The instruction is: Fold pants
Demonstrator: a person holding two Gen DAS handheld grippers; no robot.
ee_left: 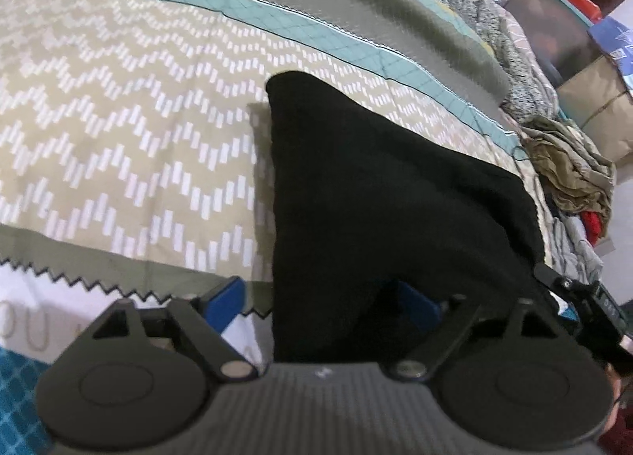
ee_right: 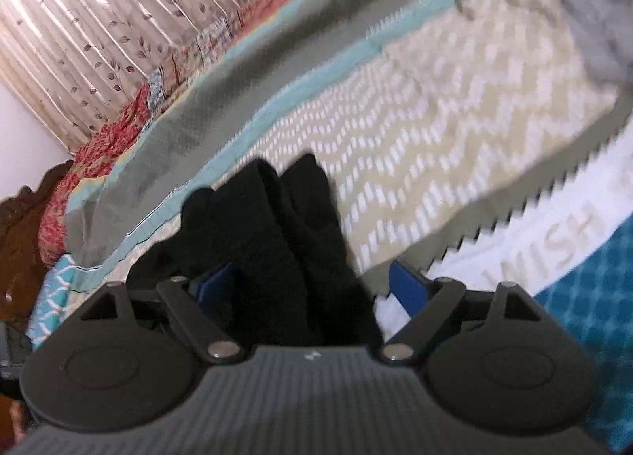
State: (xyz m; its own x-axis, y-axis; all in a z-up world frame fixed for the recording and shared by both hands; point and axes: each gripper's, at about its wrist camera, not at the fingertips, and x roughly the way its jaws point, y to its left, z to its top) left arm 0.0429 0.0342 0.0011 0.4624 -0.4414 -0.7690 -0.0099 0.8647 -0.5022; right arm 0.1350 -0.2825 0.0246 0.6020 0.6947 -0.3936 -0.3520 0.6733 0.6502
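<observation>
The black, thick-knit pants (ee_left: 395,194) are seen lying on the bed, on a beige quilted bedspread (ee_left: 118,118) with a white zigzag pattern and a teal border. In the left wrist view they are laid as a compact dark slab with a straight folded edge; in the right wrist view two rounded layers can be made out, so at least one fold is judged done. The jaws of the left gripper (ee_left: 322,302) are spread wide, with cloth lying between the blue pads but not pinched. The jaws of the right gripper (ee_right: 310,285) are likewise spread wide over the cloth, nothing being held. Whether another fold is left cannot be told.
</observation>
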